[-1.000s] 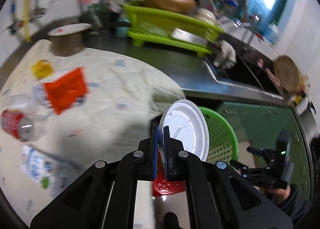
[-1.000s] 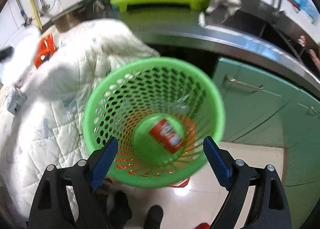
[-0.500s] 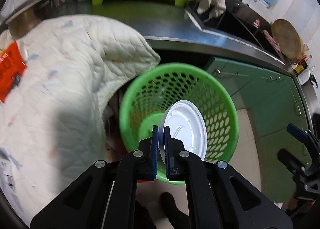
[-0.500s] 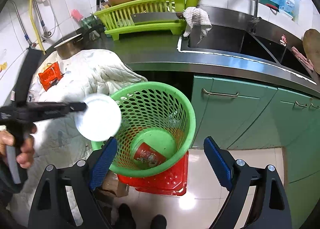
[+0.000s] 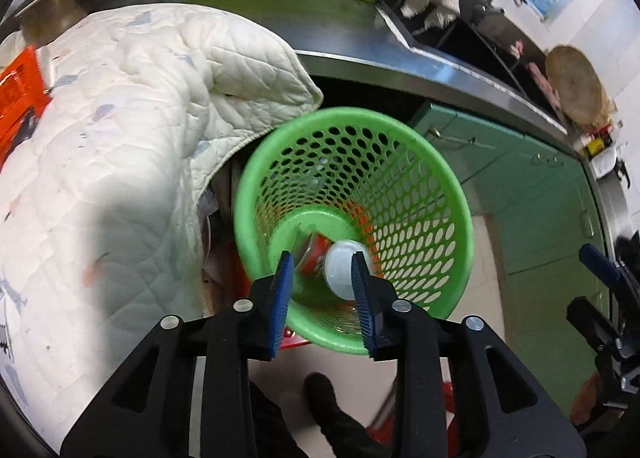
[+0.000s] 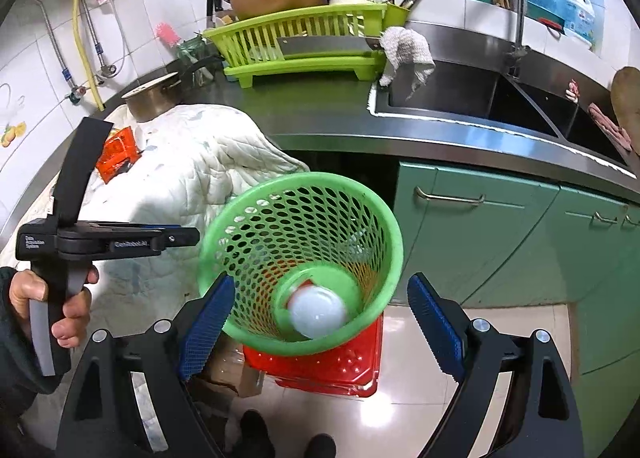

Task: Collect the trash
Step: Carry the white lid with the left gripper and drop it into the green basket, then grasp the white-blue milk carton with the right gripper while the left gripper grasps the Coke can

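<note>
The round white plastic lid (image 6: 317,311) lies in my green perforated plastic basket (image 6: 384,226); both claws, left gripper (image 5: 323,290) and right gripper (image 6: 318,332), stand apart and empty. I judge the orange wrapper (image 6: 117,154) remains.

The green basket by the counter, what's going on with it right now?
A person is clearing trash with two handheld grippers. The green basket sits on a red crate beside the quilt-covered surface. A white lid lies at the bottom, over a red can. The left gripper hangs open above it; the right gripper is open and empty.
</note>
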A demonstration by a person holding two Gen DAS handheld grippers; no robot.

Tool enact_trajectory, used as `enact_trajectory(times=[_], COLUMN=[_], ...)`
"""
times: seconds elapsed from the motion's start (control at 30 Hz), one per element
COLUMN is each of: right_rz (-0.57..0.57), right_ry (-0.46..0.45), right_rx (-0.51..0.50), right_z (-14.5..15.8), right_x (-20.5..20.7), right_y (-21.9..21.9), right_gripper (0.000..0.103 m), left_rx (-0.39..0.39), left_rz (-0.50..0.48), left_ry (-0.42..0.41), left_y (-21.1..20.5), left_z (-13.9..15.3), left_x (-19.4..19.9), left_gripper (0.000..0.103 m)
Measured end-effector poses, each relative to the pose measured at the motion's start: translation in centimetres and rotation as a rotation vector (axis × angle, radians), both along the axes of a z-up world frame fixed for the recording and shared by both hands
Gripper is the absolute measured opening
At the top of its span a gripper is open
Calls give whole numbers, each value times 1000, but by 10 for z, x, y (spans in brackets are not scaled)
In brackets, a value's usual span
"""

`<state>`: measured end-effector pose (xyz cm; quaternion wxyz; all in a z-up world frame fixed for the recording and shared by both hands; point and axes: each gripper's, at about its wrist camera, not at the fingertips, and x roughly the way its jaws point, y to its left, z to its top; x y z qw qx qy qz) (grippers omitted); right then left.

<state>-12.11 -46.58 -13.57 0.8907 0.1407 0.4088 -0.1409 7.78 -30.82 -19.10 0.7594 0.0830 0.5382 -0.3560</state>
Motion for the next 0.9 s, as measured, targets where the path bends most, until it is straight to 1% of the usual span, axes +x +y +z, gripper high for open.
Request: enact_trajectory(times=[0.13, 0.23, 0.3, 0.47, 0.57, 0.67, 0.73, 0.9], right_rz=[28, 56, 88, 195, 279, 376, 448, 610], right_ry=[-17, -28, -34, -46, -51, -53, -53, -55], right_rx=[-8, -6, -9, -15, -7, -8, -6, 5], right_z=[7, 11, 14, 19, 22, 23, 24, 23], right_x=[7, 15, 24, 51, 70, 91, 105, 135], right_y=[7, 13, 21, 49, 70, 97, 120, 173], right_gripper=[85, 85, 85, 85, 85, 85, 85, 85], left_rx=[-17, -33, -35, -54, -57, -43, -42, -31], left_rz=[42, 87, 116, 217, 295, 396, 449, 617], left_ry=[-31, -61, -85, -126, -150, -188, -197, -221], left_y=[23, 45, 59, 109, 144, 189, 213, 289], left_z=[18, 33, 43, 65, 76, 87, 92, 103], left_x=[4, 7, 9, 17, 24, 31, 37, 51], left_gripper=[36, 39, 39, 40, 41, 44, 45, 48])
